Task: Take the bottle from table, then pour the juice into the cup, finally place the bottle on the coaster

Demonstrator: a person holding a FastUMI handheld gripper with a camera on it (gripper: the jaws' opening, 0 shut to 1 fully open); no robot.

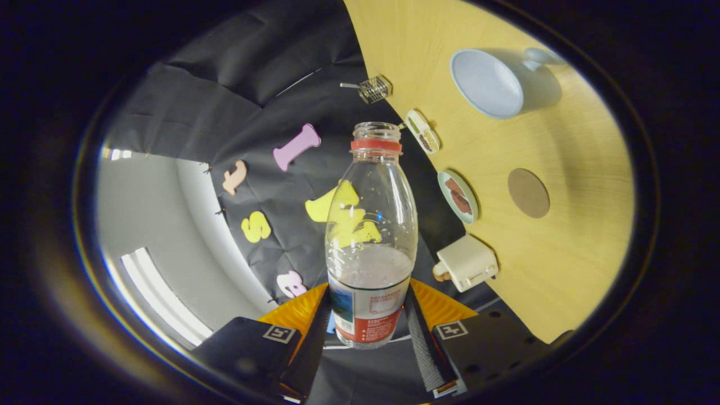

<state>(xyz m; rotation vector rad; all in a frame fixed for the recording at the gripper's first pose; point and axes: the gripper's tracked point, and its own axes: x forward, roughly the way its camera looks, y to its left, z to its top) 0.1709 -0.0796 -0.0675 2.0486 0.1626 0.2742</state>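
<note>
Gripper (368,315): two flat fingers (428,351), each backed by a ribbed wedge. Each dark finger mount bears one square fiducial marker; right mount shows round holes.

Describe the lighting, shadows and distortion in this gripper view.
Gripper view: fisheye bends the table edge; the cup casts a soft shadow; the bottle, clamped by the gripper, shows glare streaks and stays sharp; bright ceiling lights wash out.
</note>
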